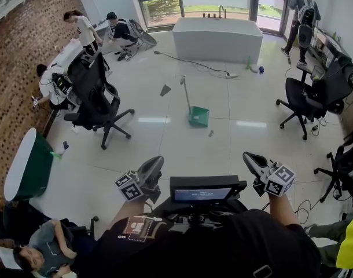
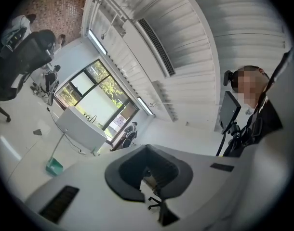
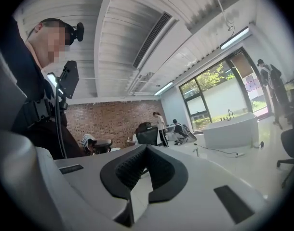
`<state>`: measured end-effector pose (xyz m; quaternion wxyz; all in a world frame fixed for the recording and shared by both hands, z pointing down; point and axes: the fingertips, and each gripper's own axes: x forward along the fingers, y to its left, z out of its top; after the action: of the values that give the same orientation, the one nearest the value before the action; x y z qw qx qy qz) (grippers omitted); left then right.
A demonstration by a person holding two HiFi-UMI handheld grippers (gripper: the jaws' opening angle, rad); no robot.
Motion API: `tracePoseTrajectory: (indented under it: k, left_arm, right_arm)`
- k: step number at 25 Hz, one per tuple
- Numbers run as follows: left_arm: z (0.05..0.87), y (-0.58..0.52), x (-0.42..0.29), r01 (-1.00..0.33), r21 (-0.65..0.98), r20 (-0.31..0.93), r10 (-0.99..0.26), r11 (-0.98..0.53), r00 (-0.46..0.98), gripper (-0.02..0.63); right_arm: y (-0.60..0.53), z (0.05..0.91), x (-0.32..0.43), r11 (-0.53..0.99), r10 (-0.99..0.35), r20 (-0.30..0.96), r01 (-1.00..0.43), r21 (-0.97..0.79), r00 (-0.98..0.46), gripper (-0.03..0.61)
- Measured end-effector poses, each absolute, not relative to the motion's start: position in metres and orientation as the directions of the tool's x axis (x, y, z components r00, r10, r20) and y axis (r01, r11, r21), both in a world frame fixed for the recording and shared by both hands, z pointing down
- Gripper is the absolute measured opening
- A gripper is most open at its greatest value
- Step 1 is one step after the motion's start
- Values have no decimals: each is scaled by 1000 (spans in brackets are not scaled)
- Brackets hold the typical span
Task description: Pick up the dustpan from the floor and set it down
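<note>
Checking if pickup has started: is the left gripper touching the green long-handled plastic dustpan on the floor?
Apart. The head view shows a wide stretch of white floor between the green dustpan and the left gripper.

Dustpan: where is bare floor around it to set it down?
Bare tiles lie between the dustpan and the right office chair, and between it and you. Crowded: around the left chair, and the cable before the white tub.

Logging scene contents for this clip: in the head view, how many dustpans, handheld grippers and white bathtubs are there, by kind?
green dustpan: 1
grippers: 2, the left gripper and the right gripper
white bathtub: 1
Total: 4
</note>
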<state>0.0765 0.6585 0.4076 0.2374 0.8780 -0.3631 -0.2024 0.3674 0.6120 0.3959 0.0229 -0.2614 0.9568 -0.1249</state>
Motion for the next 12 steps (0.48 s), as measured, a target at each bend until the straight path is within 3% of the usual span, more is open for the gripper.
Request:
tracePoseTrajectory:
  k: [6, 12]
  left_arm:
    - [418, 528, 79, -530, 570, -164, -719, -628, 675, 9]
    - [432, 378, 3, -456, 572, -209, -659, -682, 723, 9]
  right_arm:
    - [485, 404, 381, 807, -544, 25, -532, -256, -839, 9]
    - [348, 393, 299, 783, -596, 43, -592, -192, -802, 9]
